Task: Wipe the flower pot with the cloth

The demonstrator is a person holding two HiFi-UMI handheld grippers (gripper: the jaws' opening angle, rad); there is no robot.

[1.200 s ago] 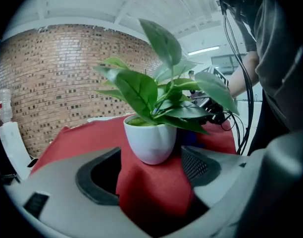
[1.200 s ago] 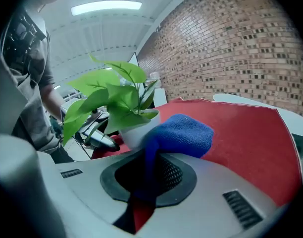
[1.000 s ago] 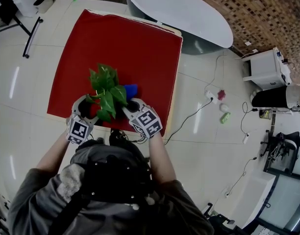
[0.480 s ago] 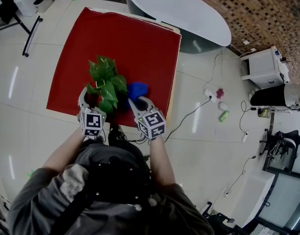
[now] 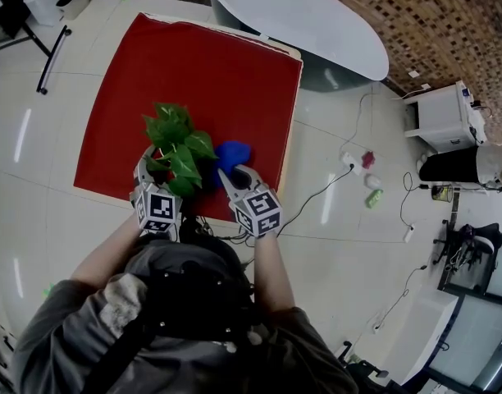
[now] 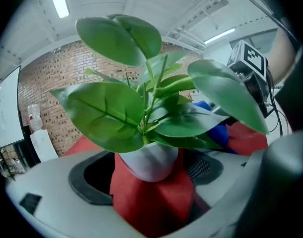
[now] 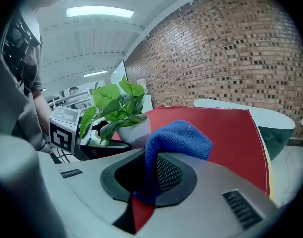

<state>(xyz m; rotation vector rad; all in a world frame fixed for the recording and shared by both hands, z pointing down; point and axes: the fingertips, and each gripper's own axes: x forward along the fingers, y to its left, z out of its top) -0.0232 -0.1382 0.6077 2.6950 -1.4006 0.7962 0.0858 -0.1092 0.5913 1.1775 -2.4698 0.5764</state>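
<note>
A leafy green plant [image 5: 175,142] in a small white flower pot [image 6: 150,162] stands on the red table cover [image 5: 202,64], near its front edge. My left gripper [image 5: 159,171] is open, with a jaw on each side of the pot. Red cover and dark gaps show between the pads and the pot wall. My right gripper [image 5: 233,173] is just right of the plant, shut on a bunched blue cloth [image 7: 178,138]. The cloth rises above the jaws, a short way from the pot [image 7: 134,130]. In the head view the leaves hide the pot.
The red cover ends just in front of both grippers, with pale floor tiles beyond. A white oval table [image 5: 300,19] stands behind it. Cables [image 5: 317,195] and small items lie on the floor at the right, near a white cabinet [image 5: 444,113].
Both grippers have drawn back a little toward the front edge. The blue cloth has come further out from behind the leaves, to the plant's right. The left gripper's marker cube has swung rightward.
</note>
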